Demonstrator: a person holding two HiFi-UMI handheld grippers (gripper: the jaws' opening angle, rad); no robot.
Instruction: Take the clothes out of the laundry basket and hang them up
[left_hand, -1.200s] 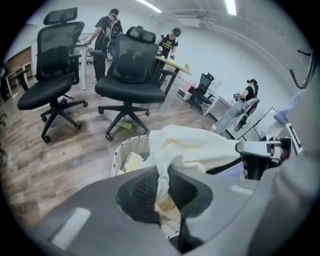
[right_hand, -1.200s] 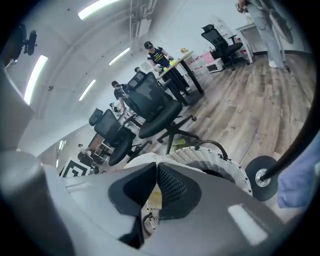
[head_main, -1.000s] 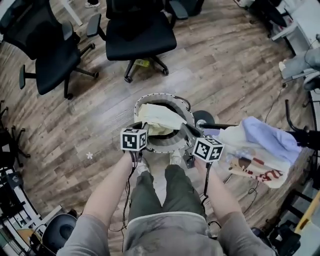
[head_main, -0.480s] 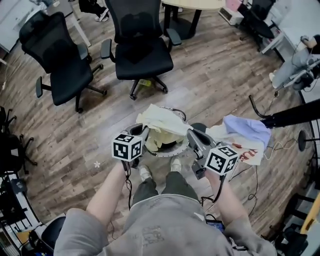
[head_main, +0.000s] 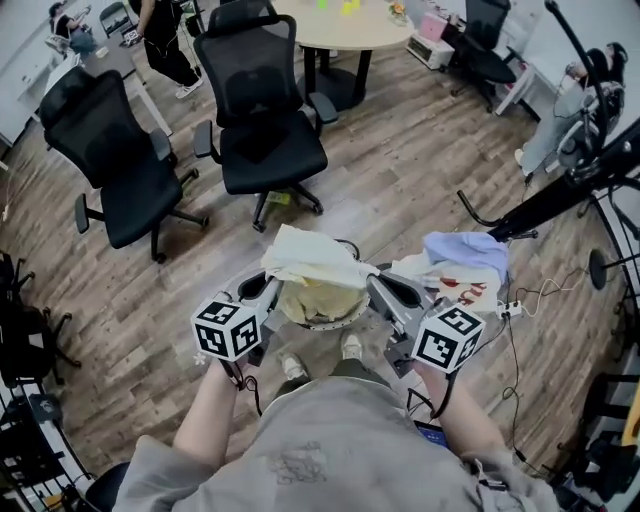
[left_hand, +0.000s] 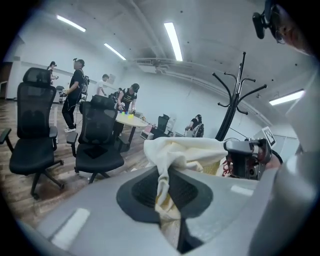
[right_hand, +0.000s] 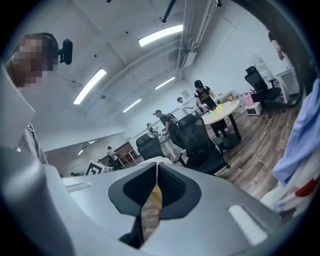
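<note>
A pale yellow garment (head_main: 312, 262) hangs stretched between my two grippers, lifted above the round laundry basket (head_main: 336, 323). My left gripper (head_main: 272, 286) is shut on the garment's left end, and the cloth (left_hand: 172, 152) bunches out between the jaws in the left gripper view. My right gripper (head_main: 373, 284) is shut on the right end; a thin yellow strip of the cloth (right_hand: 156, 195) shows in the narrow slit between its jaws. More yellow fabric hangs down into the basket, hiding its inside.
A black coat rack (head_main: 560, 190) stands to the right, with a blue and white garment (head_main: 462, 262) draped on it. Two black office chairs (head_main: 262, 120) and a round table (head_main: 345, 22) stand ahead. People stand at the far end. Cables lie on the wooden floor at right.
Both grippers have risen with the yellow garment, pulling it up out of the basket. The head view has tilted up, showing more of the room.
</note>
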